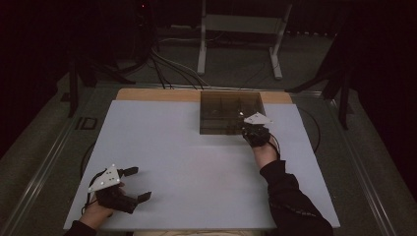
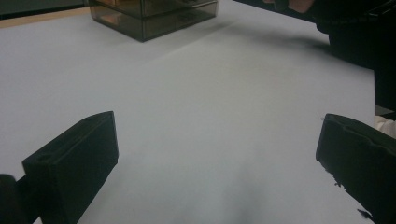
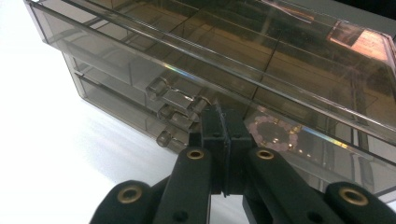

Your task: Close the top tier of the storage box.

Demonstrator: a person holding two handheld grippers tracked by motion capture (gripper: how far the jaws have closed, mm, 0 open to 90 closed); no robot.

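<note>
Two hand-held grippers differ: the right hand-held gripper (image 3: pixel 223 122), jaws pressed together, noses the drawer box's (image 1: pixel 230 112) front handles (image 3: pixel 177 100), while the left hand-held gripper (image 1: pixel 137 184) gapes empty, well away from that box

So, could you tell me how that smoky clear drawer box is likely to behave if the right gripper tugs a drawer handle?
The drawer box looks like thin, hard plastic, so probably light; it may slide on the smooth white table rather than open. Its small rounded handles look slippery for the shut right gripper.
</note>
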